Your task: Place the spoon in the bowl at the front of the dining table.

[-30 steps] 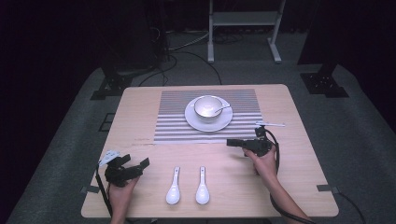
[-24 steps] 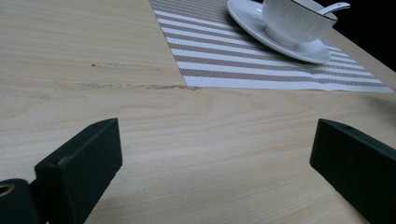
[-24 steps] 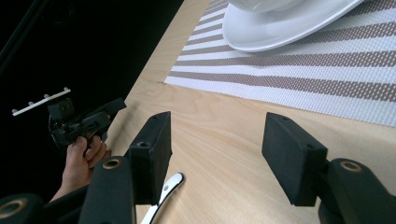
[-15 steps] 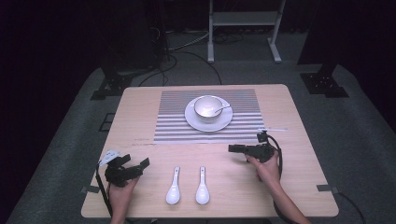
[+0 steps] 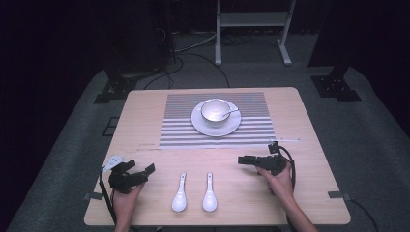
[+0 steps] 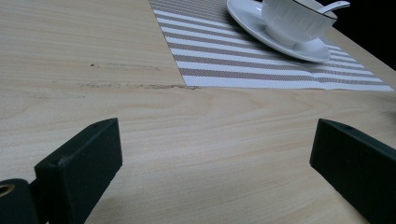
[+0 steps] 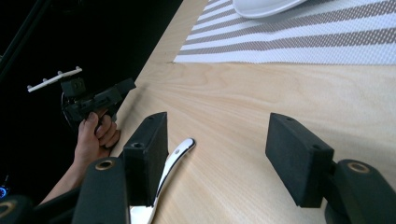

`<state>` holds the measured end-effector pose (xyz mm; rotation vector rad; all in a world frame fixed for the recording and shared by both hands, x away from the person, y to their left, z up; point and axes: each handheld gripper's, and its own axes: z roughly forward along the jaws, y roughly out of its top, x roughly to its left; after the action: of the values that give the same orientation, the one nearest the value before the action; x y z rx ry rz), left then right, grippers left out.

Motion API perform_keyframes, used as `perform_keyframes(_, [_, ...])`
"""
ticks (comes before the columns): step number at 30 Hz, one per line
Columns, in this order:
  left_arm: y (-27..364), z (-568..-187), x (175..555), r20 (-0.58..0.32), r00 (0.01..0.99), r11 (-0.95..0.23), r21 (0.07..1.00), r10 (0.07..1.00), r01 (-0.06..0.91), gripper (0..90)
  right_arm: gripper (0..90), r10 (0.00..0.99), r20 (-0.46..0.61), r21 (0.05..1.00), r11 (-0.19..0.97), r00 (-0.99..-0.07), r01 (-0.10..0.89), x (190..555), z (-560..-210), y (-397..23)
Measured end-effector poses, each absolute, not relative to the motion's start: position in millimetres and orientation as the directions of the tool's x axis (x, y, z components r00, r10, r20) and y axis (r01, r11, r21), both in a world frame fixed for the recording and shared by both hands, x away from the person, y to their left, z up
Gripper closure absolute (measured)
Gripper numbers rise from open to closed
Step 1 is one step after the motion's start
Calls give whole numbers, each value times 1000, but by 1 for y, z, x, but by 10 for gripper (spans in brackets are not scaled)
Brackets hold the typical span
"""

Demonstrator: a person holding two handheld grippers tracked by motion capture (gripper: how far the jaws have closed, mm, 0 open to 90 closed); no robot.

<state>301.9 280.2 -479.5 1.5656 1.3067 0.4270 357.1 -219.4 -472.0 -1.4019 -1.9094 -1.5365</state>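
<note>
Each hand carried a matte black gripper: the left gripper (image 5: 129, 175) bore a pale grey three-cornered plate, the right gripper (image 5: 251, 160) trailed a looping black cable. Their jaws were blocky black pads with small brass-coloured screws at the base.

High view: fixed overhead, person's side, looks forward and down; whole table (image 5: 145, 121) in frame, far off. Left gripper view: low over tabletop, close, faces striped mat (image 6: 243, 60) and bowl (image 6: 299, 18) on saucer. Right gripper view: low, close, faces across table toward left gripper (image 7: 93, 100). All three share mat.
</note>
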Motion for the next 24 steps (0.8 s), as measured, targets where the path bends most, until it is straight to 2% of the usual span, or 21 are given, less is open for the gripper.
perform_keyframes(12, [280,-479,302,-313,350,93,846,883,524,9,360,484,740,567,-77,-467,820,343,-474,-232])
perform_keyframes(24, [280,-479,302,-312,349,92,846,883,525,9,355,487,723,582,-48,-490,811,325,-474,-234])
